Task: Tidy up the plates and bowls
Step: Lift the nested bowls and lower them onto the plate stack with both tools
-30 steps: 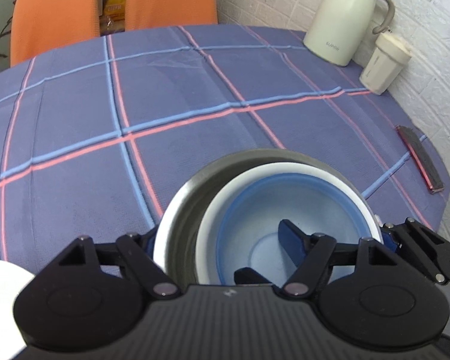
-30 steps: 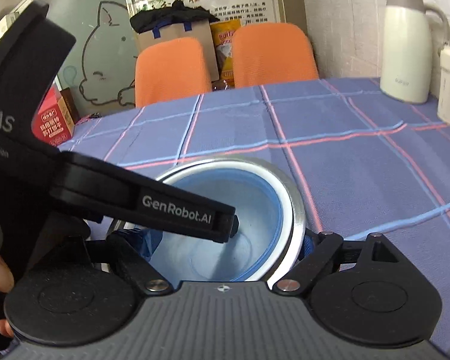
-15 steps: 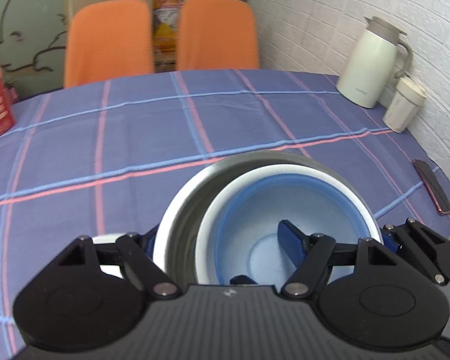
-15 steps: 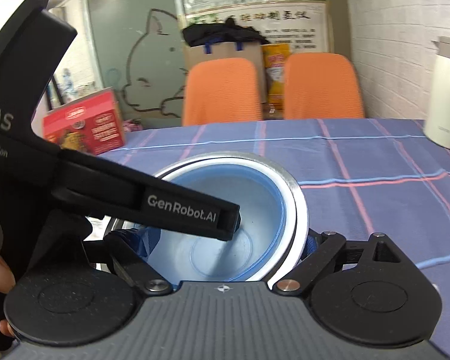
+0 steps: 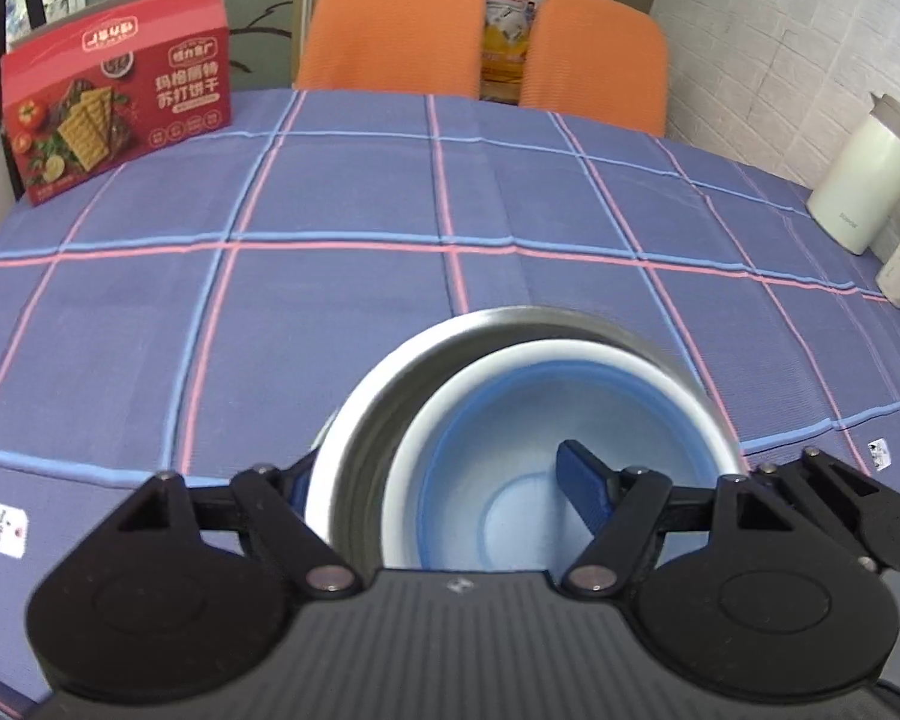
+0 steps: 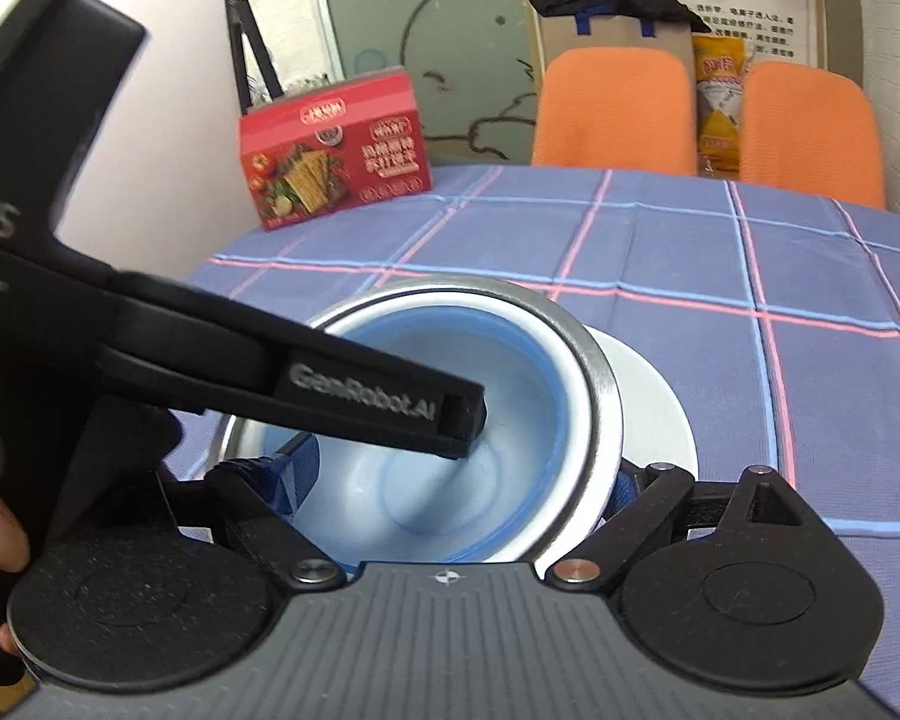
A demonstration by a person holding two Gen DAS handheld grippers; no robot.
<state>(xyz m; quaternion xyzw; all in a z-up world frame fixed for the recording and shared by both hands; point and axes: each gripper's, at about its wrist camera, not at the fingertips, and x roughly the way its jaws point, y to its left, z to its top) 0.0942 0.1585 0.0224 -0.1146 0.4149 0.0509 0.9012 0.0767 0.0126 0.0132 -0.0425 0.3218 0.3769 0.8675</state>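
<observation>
I've swung the nested pair, a steel bowl (image 5: 354,420) with a blue-lined white bowl (image 5: 510,420) inside, leftward until it hangs over the white round plate (image 6: 654,414) on the table (image 5: 390,276). Left tongs (image 5: 444,480) and right tongs (image 6: 456,480) each clamp opposite rims. I judge lowering comes next.

I see a steel bowl (image 5: 354,420) lower centre of the left wrist view, upright; blue bowl with a white rim (image 5: 510,456) nested inside it, offset right; white plate (image 6: 648,408) right of centre in my right wrist view, partly under the stack.
</observation>
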